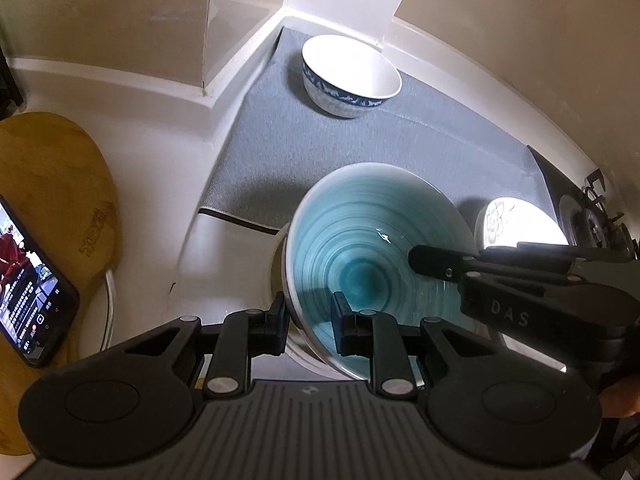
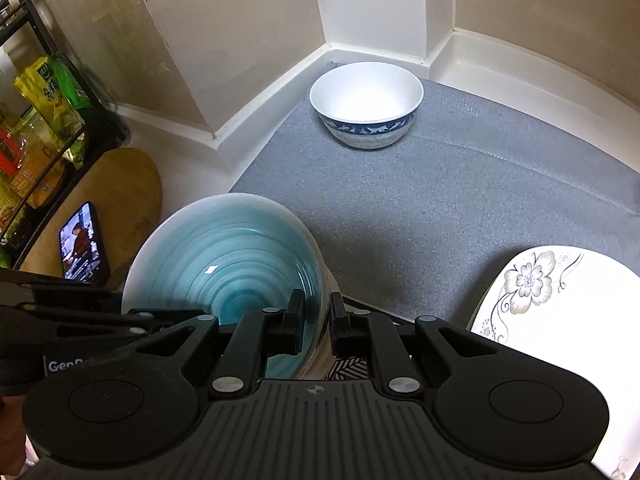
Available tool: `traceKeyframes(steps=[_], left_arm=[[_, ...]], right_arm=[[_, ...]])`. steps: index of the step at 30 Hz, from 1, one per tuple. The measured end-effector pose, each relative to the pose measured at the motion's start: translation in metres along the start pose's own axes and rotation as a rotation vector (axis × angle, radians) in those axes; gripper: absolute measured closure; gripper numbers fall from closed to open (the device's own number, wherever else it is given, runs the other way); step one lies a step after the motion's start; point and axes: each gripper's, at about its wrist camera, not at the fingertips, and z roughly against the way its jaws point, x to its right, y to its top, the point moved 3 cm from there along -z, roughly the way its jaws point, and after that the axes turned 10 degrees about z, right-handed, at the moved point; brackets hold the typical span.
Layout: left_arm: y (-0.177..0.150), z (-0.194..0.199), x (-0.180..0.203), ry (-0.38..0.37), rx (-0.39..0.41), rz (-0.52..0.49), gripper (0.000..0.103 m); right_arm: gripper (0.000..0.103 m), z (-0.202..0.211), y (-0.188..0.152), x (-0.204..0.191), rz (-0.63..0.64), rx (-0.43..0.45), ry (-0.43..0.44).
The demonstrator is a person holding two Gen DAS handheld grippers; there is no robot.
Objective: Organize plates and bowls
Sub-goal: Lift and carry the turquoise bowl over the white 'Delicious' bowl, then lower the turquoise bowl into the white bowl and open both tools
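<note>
A teal bowl (image 1: 360, 248) with ringed glaze and a white outside hangs tilted over the near edge of a grey mat (image 1: 288, 144). My left gripper (image 1: 311, 320) is shut on its near rim, one finger inside and one outside. My right gripper (image 2: 318, 316) is shut on the bowl's (image 2: 232, 256) opposite rim; the left wrist view shows that right gripper (image 1: 476, 258) reaching in from the right. A pale dish edge shows just under the bowl. A blue-patterned white bowl (image 2: 367, 104) stands upright at the mat's (image 2: 440, 200) far corner. A white floral plate (image 2: 560, 312) lies at the right.
Walls and a raised white ledge (image 2: 256, 120) close in the mat's far corner. At the left, a lit phone (image 1: 28, 284) leans on a wooden board (image 1: 60, 184), beside a black rack (image 2: 44, 120) of bottles. A stove burner (image 1: 592, 224) sits at the right.
</note>
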Motion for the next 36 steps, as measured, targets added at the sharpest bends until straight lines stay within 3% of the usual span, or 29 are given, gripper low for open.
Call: traceKeyframes(steps=[6, 19, 24, 26, 34, 36], left_arm=[[-0.001, -0.006, -0.005, -0.008, -0.034, 0.016, 0.079], [0.007, -0.006, -0.027, -0.112, -0.074, 0.151, 0.078], [0.012, 0.005, -0.036, -0.146, -0.040, 0.185, 0.075], [0.014, 0.010, -0.039, -0.141, -0.024, 0.187, 0.070], [0.016, 0.010, -0.055, -0.103, -0.017, 0.246, 0.066], [0.019, 0.006, -0.062, -0.090, -0.030, 0.274, 0.058]], right_arm=[[0.090, -0.009, 0.000, 0.002, 0.002, -0.014, 0.007], [0.087, -0.020, 0.003, -0.003, 0.050, -0.033, 0.024], [0.087, -0.021, 0.005, -0.008, 0.091, -0.036, -0.004], [0.086, -0.022, 0.005, -0.008, 0.089, -0.044, 0.001], [0.086, -0.021, 0.008, -0.011, 0.096, -0.037, -0.003], [0.086, -0.019, 0.008, -0.010, 0.096, -0.033, -0.006]])
